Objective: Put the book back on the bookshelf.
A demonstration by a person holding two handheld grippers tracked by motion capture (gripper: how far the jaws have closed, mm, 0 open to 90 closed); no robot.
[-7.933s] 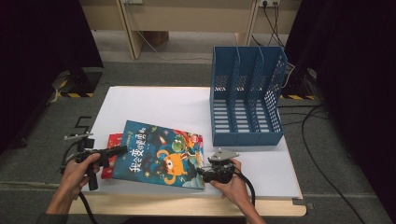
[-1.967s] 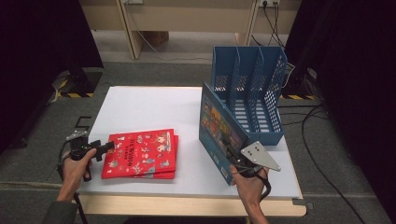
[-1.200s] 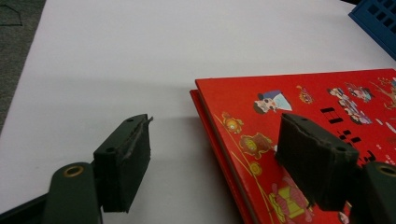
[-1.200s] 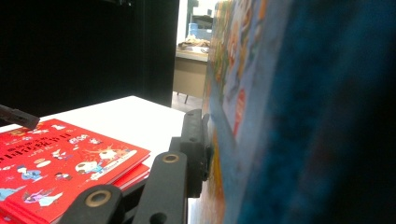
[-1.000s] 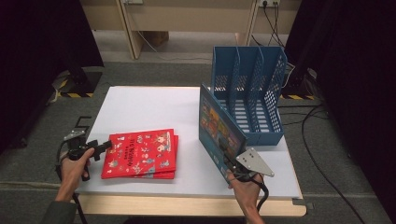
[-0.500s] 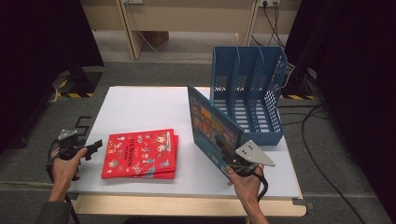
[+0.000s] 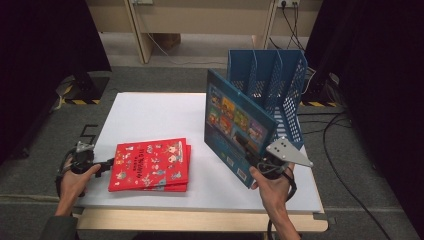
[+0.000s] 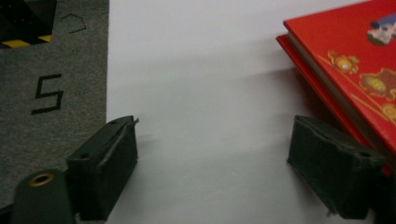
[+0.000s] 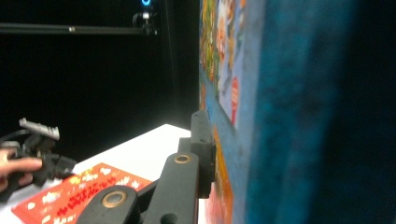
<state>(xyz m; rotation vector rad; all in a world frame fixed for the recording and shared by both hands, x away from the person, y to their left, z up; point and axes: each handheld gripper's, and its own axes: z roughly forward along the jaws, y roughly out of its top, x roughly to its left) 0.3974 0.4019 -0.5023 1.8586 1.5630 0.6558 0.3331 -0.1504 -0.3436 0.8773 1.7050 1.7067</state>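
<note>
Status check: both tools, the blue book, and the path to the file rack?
Right tool clamped on blue book, upright. Left tool just opened, empty, beside red books. File rack behind, path unobstructed.

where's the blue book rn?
High view: the blue book stands on edge right of centre, clamped at its near corner by the right tool, just in front of the blue file rack and right of the red books.

White counter [image 7: 150,115] bearing a stack of red books [image 7: 150,165] near its front-left edge — blue file rack [image 7: 272,95] at the far right.

Blue picture book [image 7: 235,125], red books [image 7: 150,165], blue rack [image 7: 270,80].
</note>
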